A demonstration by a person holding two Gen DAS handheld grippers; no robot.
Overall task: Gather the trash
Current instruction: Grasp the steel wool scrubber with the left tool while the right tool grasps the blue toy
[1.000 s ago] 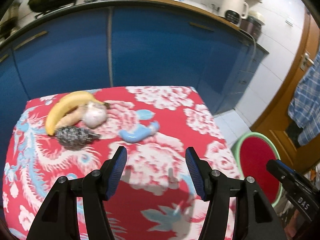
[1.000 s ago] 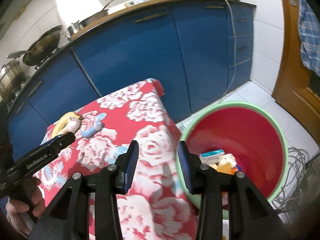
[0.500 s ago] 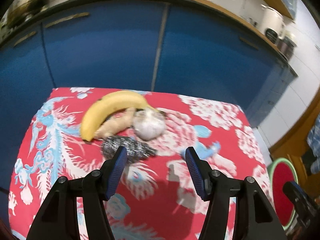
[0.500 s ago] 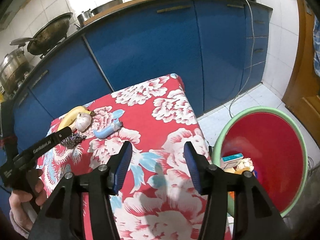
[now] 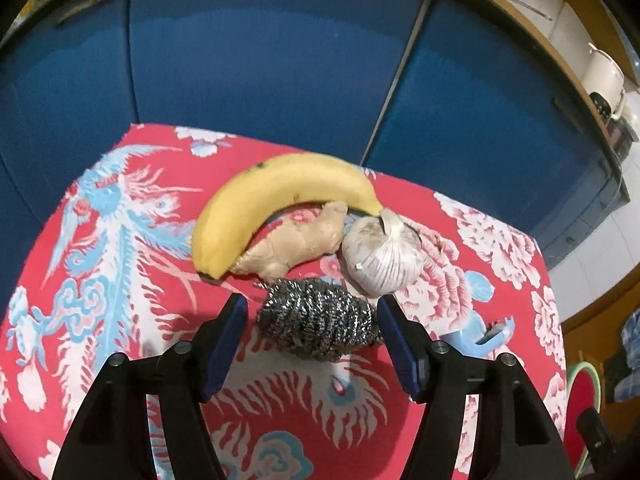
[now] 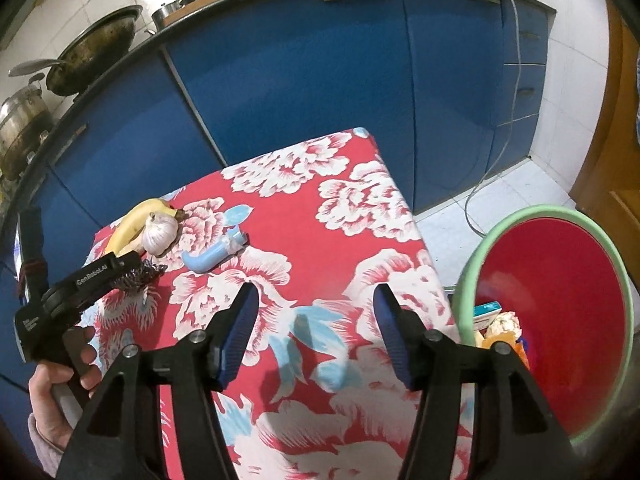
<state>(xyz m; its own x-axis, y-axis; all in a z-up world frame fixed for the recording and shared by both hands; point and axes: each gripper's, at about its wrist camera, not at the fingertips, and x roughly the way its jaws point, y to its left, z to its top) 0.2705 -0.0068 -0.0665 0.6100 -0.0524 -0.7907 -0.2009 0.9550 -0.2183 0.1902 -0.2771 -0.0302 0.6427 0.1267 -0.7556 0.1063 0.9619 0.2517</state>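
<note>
While my tongs straddle the scourer, this is how things lie:

Left gripper (image 5: 312, 328): wide open, holding nothing; its blue pads stand on either side of the steel-wool scourer (image 5: 316, 328), apparently not pressing it yet.

Right gripper (image 6: 314, 328): also spread wide and empty, hanging over the near part of the tablecloth (image 6: 320, 184), between the table's things and the bin.

Where the scourer is: on the red flowered cloth, just in front of the ginger root (image 5: 296, 240) and the garlic bulb (image 5: 384, 258), near both; whether it touches them I cannot tell. The banana (image 5: 276, 200) curves behind the ginger.

Other trash, I judge: a pale blue plastic piece (image 6: 216, 252) lies on the cloth to the right of the group, apart from it.

Where it goes: the red bin with the green rim (image 6: 536, 216) stands on the floor past the table's right edge; it already holds a small box and some scraps.

How the scourer should handle: light, springy, rough wire. It will squash under my pads instead of slipping, and it won't break.

Where I would take hold: across the middle of the bundle, closing well in so the coils bunch between the pads.

Risk: loose wires may snag the cloth, or my right pad may nudge the garlic.
</note>
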